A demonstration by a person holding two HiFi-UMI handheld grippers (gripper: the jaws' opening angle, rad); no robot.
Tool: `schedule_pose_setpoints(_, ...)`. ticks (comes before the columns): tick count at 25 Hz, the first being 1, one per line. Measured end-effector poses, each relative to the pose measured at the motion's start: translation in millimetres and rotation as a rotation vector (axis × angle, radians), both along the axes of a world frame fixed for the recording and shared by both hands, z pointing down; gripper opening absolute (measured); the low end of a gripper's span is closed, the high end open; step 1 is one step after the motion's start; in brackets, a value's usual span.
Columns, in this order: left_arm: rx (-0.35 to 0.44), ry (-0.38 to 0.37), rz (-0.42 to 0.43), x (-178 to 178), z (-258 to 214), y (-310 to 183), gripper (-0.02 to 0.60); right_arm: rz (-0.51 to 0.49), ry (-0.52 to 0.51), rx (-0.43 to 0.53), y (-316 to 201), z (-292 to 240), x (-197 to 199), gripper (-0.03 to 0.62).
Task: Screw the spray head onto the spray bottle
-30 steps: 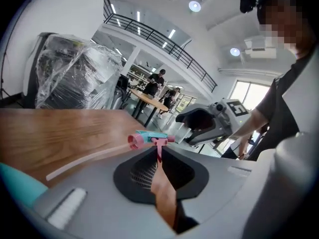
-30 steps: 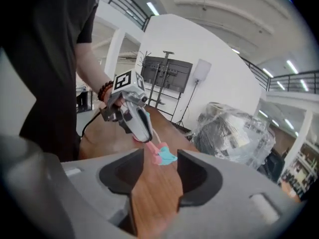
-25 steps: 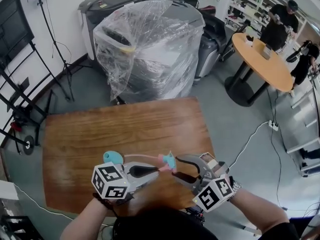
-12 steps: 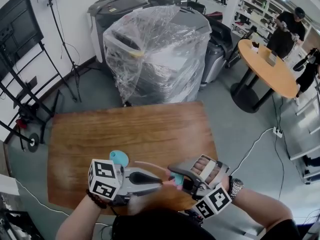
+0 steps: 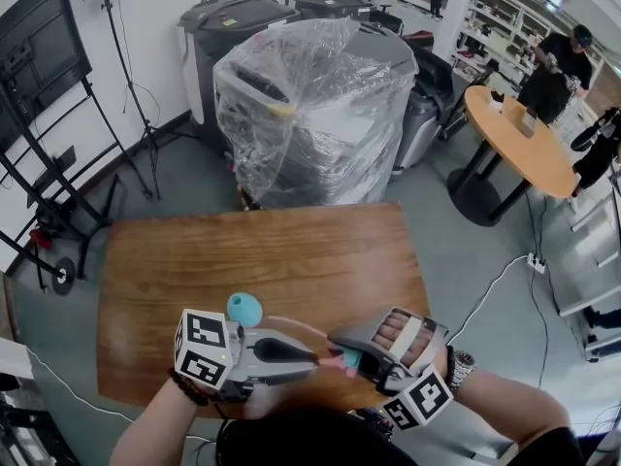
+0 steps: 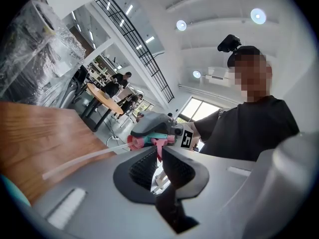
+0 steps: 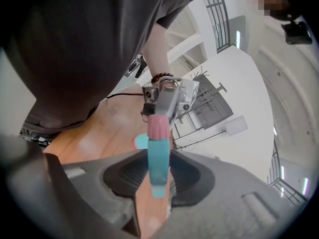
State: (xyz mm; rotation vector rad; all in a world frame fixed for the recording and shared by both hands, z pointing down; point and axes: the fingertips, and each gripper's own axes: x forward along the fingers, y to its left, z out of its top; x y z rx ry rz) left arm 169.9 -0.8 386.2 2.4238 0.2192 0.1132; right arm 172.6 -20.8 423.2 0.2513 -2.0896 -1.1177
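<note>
Table (image 5: 262,250) carries, seemingly, a bottle (image 5: 245,309) before wrapped machine (image 5: 310,105).

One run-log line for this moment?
spray head: off bottle | left gripper: jaws shut on it | right gripper: jaws just been closing, now on its teal body | bottle: on table

Glossy brown wooden table (image 5: 272,250), a small teal rounded object (image 5: 244,309) on it near the front edge.

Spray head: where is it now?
Head view, bottom centre, over the table: the spray head is between the left claw, shut on it, and the right claw, which has just closed on it.
</note>
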Motion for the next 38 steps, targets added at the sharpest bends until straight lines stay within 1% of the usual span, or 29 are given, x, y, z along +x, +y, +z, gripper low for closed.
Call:
schedule_pose_setpoints(3,-0.003,0.011,-0.009,-11.0,-1.2,-1.5,0.053,0.023,0.023,-0.017,-0.3,-1.5,-8.8,0.123)
schedule_pose_setpoints(5,-0.003,0.01,-0.03,-20.4,0.5,-4.3,0.097,0.043,0.03,-0.035,-1.8,-3.2,-14.8,0.121)
schedule_pose_setpoints(7,0.023,-0.004,-0.063,-33.3,3.3,-8.5,0.168,0.068,0.035,-0.057,-3.9,-4.3,-20.5,0.121)
schedule_pose_setpoints(8,0.037,-0.012,-0.08,-41.3,4.6,-10.6,0.181,0.081,0.039,-0.069,-5.0,-4.5,-23.0,0.121)
schedule_pose_setpoints(11,0.058,-0.044,-0.149,-69.0,13.3,-18.3,0.184,0.122,0.047,-0.109,-9.0,-5.8,-29.9,0.121)
schedule_pose_setpoints(16,0.114,-0.124,-0.276,-112.1,38.1,-37.7,0.196,0.196,0.039,-0.178,-17.2,-10.8,-42.3,0.121)
schedule_pose_setpoints(18,0.149,-0.17,-0.322,-124.2,48.6,-46.3,0.209,0.23,0.031,-0.217,-21.4,-14.3,-46.5,0.121)
schedule_pose_setpoints(22,0.249,-0.307,-0.391,-140.3,76.3,-60.2,0.253,0.295,0.022,-0.291,-29.8,-20.1,-56.7,0.123)
schedule_pose_setpoints(26,0.363,-0.451,-0.452,-149.2,104.2,-74.8,0.258,0.352,0.034,-0.365,-36.2,-21.5,-65.3,0.121)
schedule_pose_setpoints(28,0.402,-0.509,-0.475,-152.7,117.3,-82.1,0.267,0.375,0.041,-0.395,-38.2,-21.1,-70.1,0.121)
schedule_pose_setpoints(30,0.423,-0.557,-0.492,-155.1,130.6,-89.2,0.285,0.392,0.046,-0.418,-40.1,-21.1,-74.9,0.121)
schedule_pose_setpoints(33,0.465,-0.618,-0.517,-159.6,149.7,-102.3,0.358,0.406,0.065,-0.441,-42.1,-18.5,-81.6,0.121)
schedule_pose_setpoints(36,0.498,-0.652,-0.512,-159.6,166.4,-108.2,0.362,0.406,0.093,-0.445,-43.8,-10.1,-85.5,0.121)
schedule_pose_setpoints(38,0.52,-0.67,-0.499,-156.6,177.5,-108.8,0.382,0.404,0.113,-0.45,-44.3,-6.9,-89.4,0.121)
